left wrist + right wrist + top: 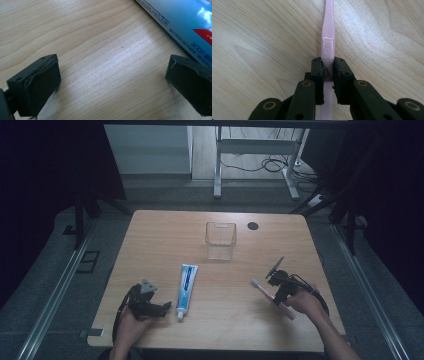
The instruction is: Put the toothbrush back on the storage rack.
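Right gripper (328,75): jaws clamped on the slim, glossy pink toothbrush (327,40). Left gripper (112,82): jaws wide apart over grained wooden table (75,32), beside the smooth blue toothpaste tube (185,22).

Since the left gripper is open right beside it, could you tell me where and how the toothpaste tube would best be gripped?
Probably across the flat body of the toothpaste tube, about mid-length, coming down from above with the jaws astride its long sides. It lies flat on the table, cap end toward the person, so the narrow width fits between the pads. The left gripper stands open just left of the cap end.
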Demonstrator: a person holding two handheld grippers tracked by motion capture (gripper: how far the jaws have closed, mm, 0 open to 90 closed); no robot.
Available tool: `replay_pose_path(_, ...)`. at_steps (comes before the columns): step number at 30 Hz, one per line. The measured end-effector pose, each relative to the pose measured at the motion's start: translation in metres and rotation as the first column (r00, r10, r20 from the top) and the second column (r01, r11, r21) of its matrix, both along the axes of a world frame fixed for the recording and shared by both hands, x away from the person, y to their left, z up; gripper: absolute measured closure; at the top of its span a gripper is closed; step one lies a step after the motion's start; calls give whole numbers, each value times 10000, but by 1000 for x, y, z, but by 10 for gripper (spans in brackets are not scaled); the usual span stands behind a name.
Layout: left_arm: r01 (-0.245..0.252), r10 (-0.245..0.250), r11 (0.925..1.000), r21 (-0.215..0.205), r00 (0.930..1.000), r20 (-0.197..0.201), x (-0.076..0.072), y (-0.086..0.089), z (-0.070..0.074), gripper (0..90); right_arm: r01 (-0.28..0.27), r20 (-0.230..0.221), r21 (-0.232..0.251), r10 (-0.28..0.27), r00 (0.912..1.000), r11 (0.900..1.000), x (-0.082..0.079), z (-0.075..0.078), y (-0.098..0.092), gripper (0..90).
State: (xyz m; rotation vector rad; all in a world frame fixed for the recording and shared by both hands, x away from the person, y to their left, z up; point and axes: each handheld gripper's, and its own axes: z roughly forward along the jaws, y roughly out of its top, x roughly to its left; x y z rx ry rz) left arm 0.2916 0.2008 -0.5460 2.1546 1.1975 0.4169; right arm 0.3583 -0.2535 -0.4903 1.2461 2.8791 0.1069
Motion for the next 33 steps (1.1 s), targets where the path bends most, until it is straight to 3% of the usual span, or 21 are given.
replay_pose_path(6, 2, -2, 10000, -1, 10000, 1, 0, 0, 0, 0, -60, 334, 558, 41, 9994, 9984, -2, 11, -1, 787)
replay_pose_path(19, 2, -2, 10000, -3, 10000, 1, 0, 0, 0, 0, -108, 916, 1188, -1, 9958, 9929, -1, 32, -3, 787)
replay_pose_path(33, 7, -7, 10000, 7, 10000, -2, 0, 0, 0, 0, -96, 1986, 2120, -335, 9795, 9772, 5, 70, -1, 787)
